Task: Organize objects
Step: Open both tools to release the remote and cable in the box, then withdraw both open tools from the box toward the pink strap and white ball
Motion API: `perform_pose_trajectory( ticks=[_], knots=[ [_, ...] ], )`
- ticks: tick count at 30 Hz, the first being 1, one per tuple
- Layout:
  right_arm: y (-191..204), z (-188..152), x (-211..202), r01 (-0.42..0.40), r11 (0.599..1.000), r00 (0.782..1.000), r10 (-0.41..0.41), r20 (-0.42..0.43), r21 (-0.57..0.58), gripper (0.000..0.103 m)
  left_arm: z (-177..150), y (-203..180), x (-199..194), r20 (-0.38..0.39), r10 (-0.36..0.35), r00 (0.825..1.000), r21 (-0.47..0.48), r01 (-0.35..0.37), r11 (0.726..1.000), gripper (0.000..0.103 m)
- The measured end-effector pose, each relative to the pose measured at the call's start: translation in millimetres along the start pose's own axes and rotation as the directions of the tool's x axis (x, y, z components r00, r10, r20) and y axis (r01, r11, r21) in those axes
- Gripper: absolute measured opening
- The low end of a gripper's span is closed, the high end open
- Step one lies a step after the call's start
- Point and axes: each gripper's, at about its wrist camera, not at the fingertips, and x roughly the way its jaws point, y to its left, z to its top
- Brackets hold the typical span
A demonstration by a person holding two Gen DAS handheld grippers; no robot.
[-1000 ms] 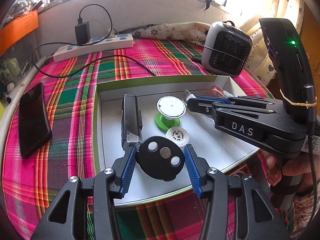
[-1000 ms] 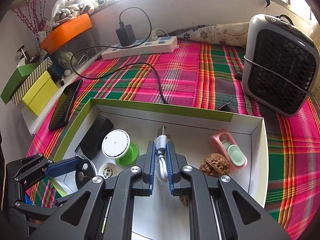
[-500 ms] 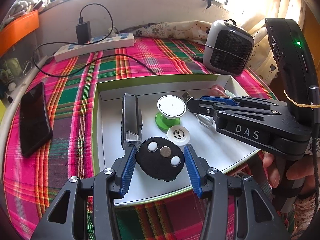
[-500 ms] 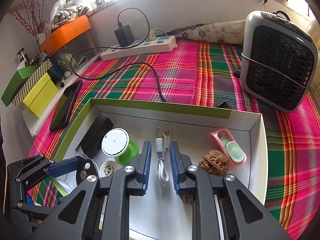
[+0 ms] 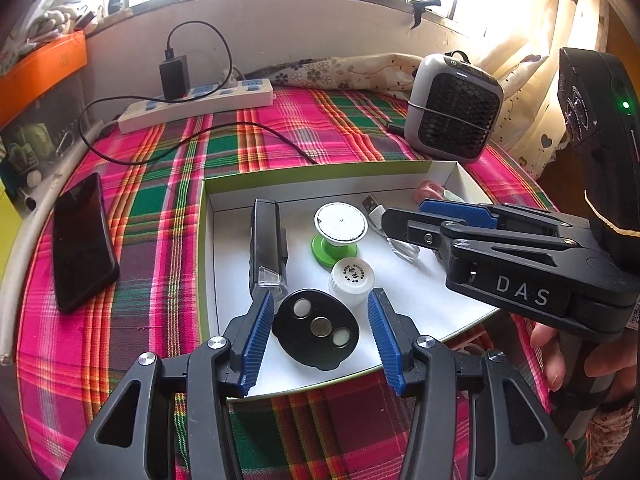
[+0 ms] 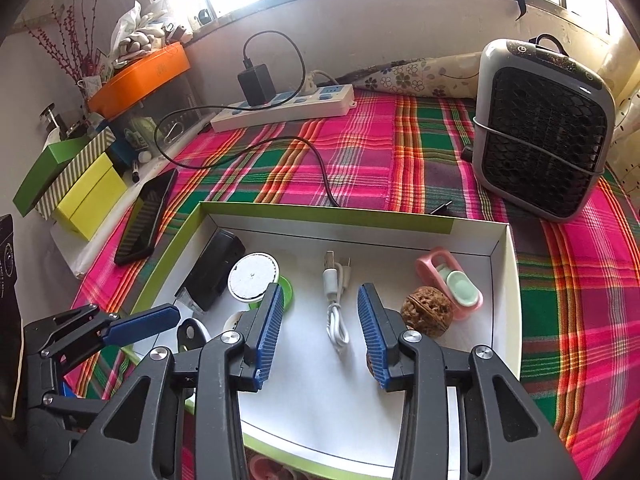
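A white box with a green rim (image 5: 320, 170) (image 6: 328, 218) lies on the plaid cloth. In it are a black oval disc (image 5: 316, 330), a white cap (image 5: 352, 274), a green-and-white spool (image 5: 340, 228) (image 6: 256, 278), a long black device (image 5: 266, 240) (image 6: 212, 272), a white USB cable (image 6: 334, 300), a walnut (image 6: 426, 312) and a pink holder (image 6: 448, 282). My left gripper (image 5: 320, 332) is open around the black disc, which lies on the box floor. My right gripper (image 6: 320, 326) is open and empty, its jaws either side of the cable lying in the box.
A black phone (image 5: 82, 240) (image 6: 146, 218) lies left of the box. A power strip with charger (image 5: 196, 100) (image 6: 284, 106) and its black cord run along the back. A grey heater (image 5: 452, 114) (image 6: 540, 132) stands back right. Coloured boxes (image 6: 80, 188) sit far left.
My right gripper opened and let go of the white USB cable, which now lies in the box. It has drawn back a little. The left gripper has not moved.
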Motion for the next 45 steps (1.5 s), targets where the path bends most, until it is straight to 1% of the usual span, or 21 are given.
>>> perform_pose_trajectory(
  ticks=[10,13,16,22,26,28,37,40,45],
  knots=[
    [8,-13,-31,0.032,0.999,0.998,-0.030,0.058,-0.022,0.040,-6,-6,-15,0.026,-0.001,1.000,0.007,0.000,1.000,0.047],
    [7,-18,-38,0.037,0.999,0.997,-0.036,0.064,-0.011,0.041,-9,-8,-20,0.036,0.014,0.999,0.013,-0.015,1.000,0.047],
    [5,-23,-44,0.032,0.999,0.997,-0.032,0.069,-0.001,0.041,-11,-8,-23,0.039,0.009,0.999,0.007,-0.009,1.000,0.047],
    [8,-32,-51,0.064,0.998,0.995,-0.062,0.078,-0.020,0.042,-15,-9,-28,0.045,0.013,0.999,0.009,-0.014,1.000,0.047],
    [8,-40,-59,0.065,0.998,0.994,-0.063,0.088,-0.015,0.042,-18,-13,-36,0.062,0.005,0.998,0.017,-0.006,1.000,0.047],
    [5,-46,-63,0.068,0.998,0.994,-0.067,0.088,-0.013,0.042,-20,-14,-40,0.065,-0.015,0.998,0.018,0.014,1.000,0.047],
    [-12,-65,-77,0.078,0.996,0.993,-0.081,0.087,0.044,0.042,-33,-22,-45,0.060,-0.057,0.997,0.025,0.056,0.998,0.047],
    [-13,-73,-77,0.076,0.996,0.994,-0.079,0.074,0.042,0.042,-37,-22,-42,0.050,-0.049,0.998,0.023,0.048,0.999,0.047],
    [-11,-85,-76,0.050,0.998,0.997,-0.053,0.050,0.047,0.042,-43,-19,-40,0.036,-0.043,0.998,0.009,0.042,0.999,0.047]
  ],
)
